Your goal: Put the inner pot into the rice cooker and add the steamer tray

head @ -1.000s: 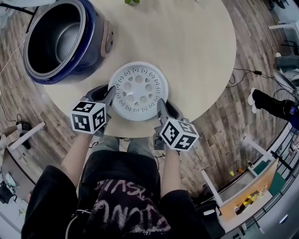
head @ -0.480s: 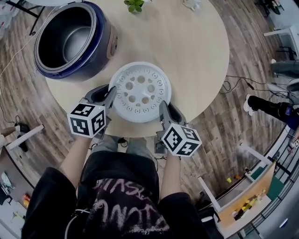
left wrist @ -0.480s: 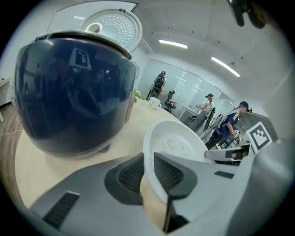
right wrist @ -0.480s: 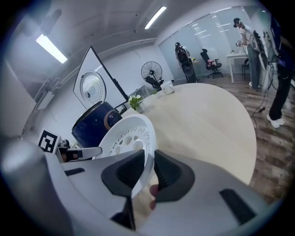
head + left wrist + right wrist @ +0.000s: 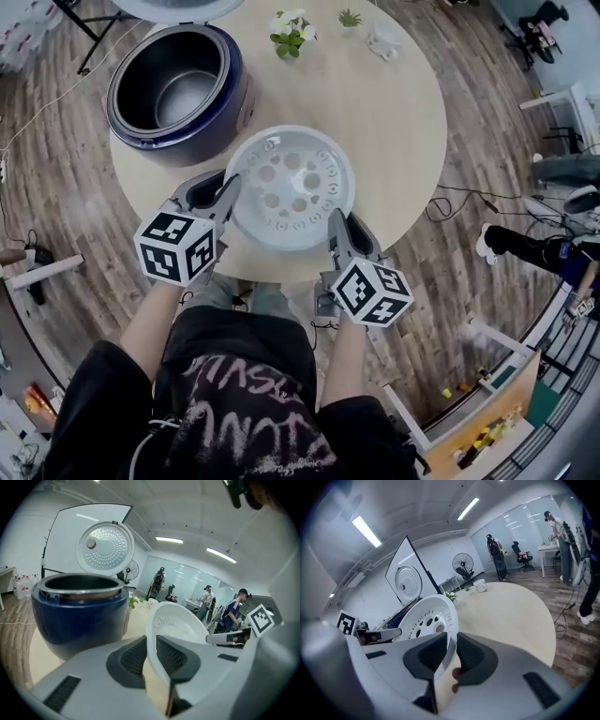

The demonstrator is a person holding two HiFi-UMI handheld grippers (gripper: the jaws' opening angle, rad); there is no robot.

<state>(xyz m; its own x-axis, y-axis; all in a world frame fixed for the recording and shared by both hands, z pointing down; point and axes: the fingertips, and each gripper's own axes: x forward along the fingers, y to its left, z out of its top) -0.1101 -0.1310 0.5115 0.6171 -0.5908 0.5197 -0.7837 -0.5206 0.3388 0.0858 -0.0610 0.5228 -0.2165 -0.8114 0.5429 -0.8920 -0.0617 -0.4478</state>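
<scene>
The white steamer tray [image 5: 291,187], round with several holes, hangs above the round wooden table [image 5: 394,122]. My left gripper [image 5: 228,192] is shut on its left rim and my right gripper [image 5: 335,225] on its near right rim. In the left gripper view the tray's rim [image 5: 173,625] stands on edge between the dark pads [image 5: 131,658]. The right gripper view shows the same pinch on the tray [image 5: 426,618]. The blue rice cooker [image 5: 178,94] stands at the far left, lid [image 5: 105,548] up, with the metal inner pot [image 5: 183,98] inside it.
Two small potted plants [image 5: 291,33] and a white cup [image 5: 384,42] sit at the table's far edge. Cables lie on the wood floor [image 5: 469,202] to the right. People stand in the background [image 5: 234,611] beyond the table.
Both grippers have lifted the steamer tray off the table; it now looks larger and sits higher. The cooker shows nearer the tray in the picture.
</scene>
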